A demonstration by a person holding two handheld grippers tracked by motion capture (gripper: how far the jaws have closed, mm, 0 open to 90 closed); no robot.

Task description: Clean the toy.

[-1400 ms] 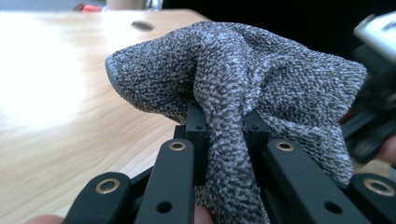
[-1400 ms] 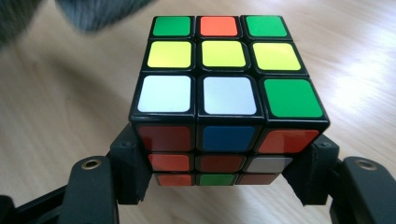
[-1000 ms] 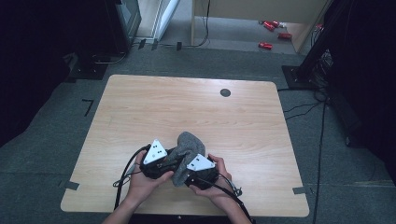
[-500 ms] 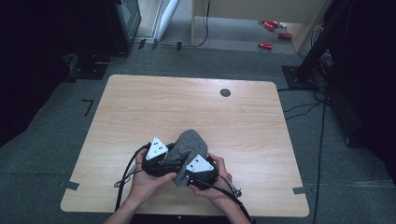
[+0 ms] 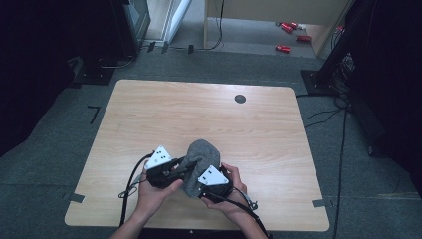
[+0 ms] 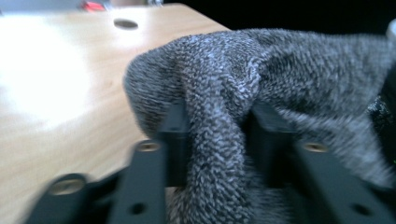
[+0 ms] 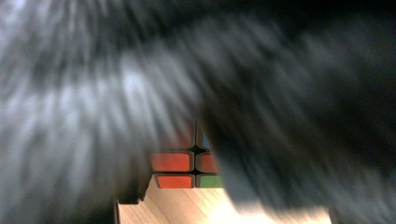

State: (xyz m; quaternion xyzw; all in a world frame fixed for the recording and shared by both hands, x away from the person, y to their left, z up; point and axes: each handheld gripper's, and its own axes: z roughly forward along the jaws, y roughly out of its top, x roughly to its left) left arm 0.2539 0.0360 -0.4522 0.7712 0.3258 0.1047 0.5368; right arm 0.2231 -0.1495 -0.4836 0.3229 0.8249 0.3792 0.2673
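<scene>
A grey knitted fabric piece (image 5: 199, 152) bulges up between both hands near the table's front edge. My left gripper (image 5: 171, 174) reaches into it from the left. In the left gripper view its black fingers (image 6: 173, 135) pinch a thick fold of the knit (image 6: 280, 79); the jaws have just been closing on that fold. My right gripper (image 5: 201, 185) comes in from the right with its front buried under the fabric. The right gripper view looks through blurred knit (image 7: 70, 93) at a colour-tiled puzzle cube (image 7: 184, 170) over the wood. Its jaws are hidden.
The wooden table (image 5: 199, 114) has a round dark cable hole (image 5: 240, 98) at the back right. Black cables trail from both grippers over the front edge. Red cans (image 5: 283, 48) lie on the floor behind. Dark stands flank the table.
The left gripper has shifted slightly leftward against the fabric, and the knit bulge has changed shape a little. The right hand has stayed put.
</scene>
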